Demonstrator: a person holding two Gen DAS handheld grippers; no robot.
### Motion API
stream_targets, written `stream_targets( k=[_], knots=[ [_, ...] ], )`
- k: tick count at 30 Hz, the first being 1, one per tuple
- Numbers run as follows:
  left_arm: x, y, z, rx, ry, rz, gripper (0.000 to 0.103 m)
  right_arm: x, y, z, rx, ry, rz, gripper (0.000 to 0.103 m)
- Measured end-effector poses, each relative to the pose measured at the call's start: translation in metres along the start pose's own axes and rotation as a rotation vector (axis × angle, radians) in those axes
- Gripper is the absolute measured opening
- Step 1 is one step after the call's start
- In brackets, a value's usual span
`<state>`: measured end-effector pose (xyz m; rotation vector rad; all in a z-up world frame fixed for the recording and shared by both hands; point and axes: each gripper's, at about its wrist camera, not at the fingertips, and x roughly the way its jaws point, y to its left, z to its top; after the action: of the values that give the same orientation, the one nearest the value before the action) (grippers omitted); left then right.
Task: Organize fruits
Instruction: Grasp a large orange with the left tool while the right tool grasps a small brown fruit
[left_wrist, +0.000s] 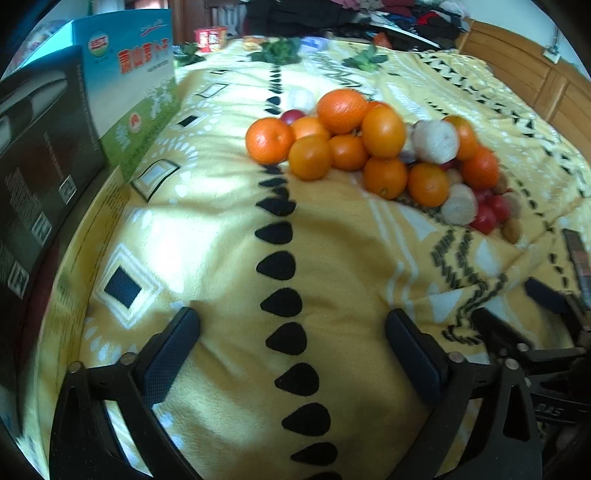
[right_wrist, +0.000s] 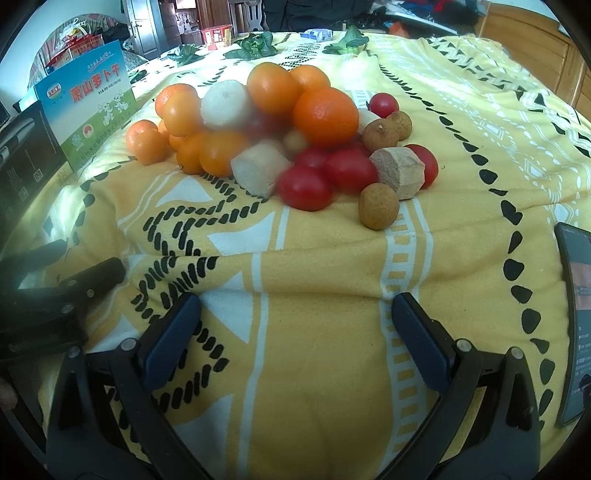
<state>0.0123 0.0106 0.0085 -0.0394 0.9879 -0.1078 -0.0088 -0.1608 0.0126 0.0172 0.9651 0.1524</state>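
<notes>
The sorting appears not yet begun: all the fruit lies in one mixed heap on the yellow patterned blanket (right_wrist: 325, 295), which seems to cover a bed or similar surface rather than a tabletop. The heap holds oranges (right_wrist: 325, 116), cherry tomatoes (right_wrist: 304, 187), small brown longans (right_wrist: 379, 206) and pale cut chunks (right_wrist: 397, 171) whose kind cannot be told. From the left wrist view the oranges (left_wrist: 341, 110) crowd the near-left side of the heap, with tomatoes (left_wrist: 484, 218) and a pale chunk (left_wrist: 436, 141) toward its right.

The left hand-held gripper (left_wrist: 291, 354) is spread wide, released, with nothing between its pads; it hovers over bare blanket, well short of the heap. The right hand-held gripper (right_wrist: 295, 332) is likewise fully parted and empty, pointed at the tomato side of the heap, also apart from it.

The likely next move is to reach forward and pick one loose outlying piece. The single longan sitting just clear of the heap's front edge looks the easiest target for the right gripper, since lifting it would not disturb the stack. The oranges are piled on each other, so pulling a lower one could set the rest rolling. A blue-and-green box (right_wrist: 92, 107) stands at the left; a phone (right_wrist: 576, 325) lies at the right edge.
</notes>
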Motion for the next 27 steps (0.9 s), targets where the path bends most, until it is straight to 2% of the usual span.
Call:
stream_targets(
  k=[1,2,4,6,10,14,16,20,23,24,25,26,27],
  knots=[
    [-0.004,0.002,0.006,0.007,-0.01,-0.033,0.084,-0.001,-0.001,-0.001,0.005,-0.003,0.008,0.103],
    [-0.005,0.003,0.011,0.009,-0.012,-0.041,0.082,-0.002,-0.003,-0.001,0.011,-0.006,0.02,0.103],
    [-0.004,0.007,0.027,-0.006,-0.013,-0.054,0.059,-0.005,-0.006,-0.001,0.023,-0.012,0.044,0.103],
    [-0.002,0.01,0.042,-0.027,-0.016,-0.062,0.055,-0.008,-0.011,-0.002,0.037,-0.024,0.074,0.103],
    [0.011,0.008,0.068,-0.024,-0.036,-0.064,0.053,-0.016,-0.021,-0.002,0.064,-0.033,0.135,0.103],
    [0.03,0.009,0.085,-0.041,-0.023,-0.05,0.053,-0.031,-0.031,0.0,0.091,-0.059,0.127,0.102],
    [0.037,0.01,0.089,-0.049,-0.018,-0.06,0.053,-0.04,-0.033,0.003,0.083,-0.077,0.135,0.102],
    [0.045,0.004,0.092,-0.018,-0.013,-0.061,0.053,-0.052,-0.035,0.007,0.05,-0.092,0.165,0.093],
    [0.051,0.002,0.091,-0.018,-0.019,-0.06,0.053,-0.057,-0.048,0.01,0.078,-0.123,0.159,0.092],
    [0.053,0.003,0.091,-0.017,-0.022,-0.063,0.053,-0.058,-0.054,0.012,0.098,-0.128,0.157,0.091],
    [0.053,0.003,0.091,-0.016,-0.022,-0.064,0.051,-0.057,-0.059,0.012,0.108,-0.126,0.163,0.085],
    [0.053,0.003,0.091,-0.015,-0.024,-0.065,0.048,-0.055,-0.065,0.014,0.115,-0.116,0.172,0.074],
    [0.051,0.004,0.091,-0.014,-0.027,-0.074,0.039,-0.05,-0.07,0.016,0.123,-0.097,0.177,0.067]
  ],
)
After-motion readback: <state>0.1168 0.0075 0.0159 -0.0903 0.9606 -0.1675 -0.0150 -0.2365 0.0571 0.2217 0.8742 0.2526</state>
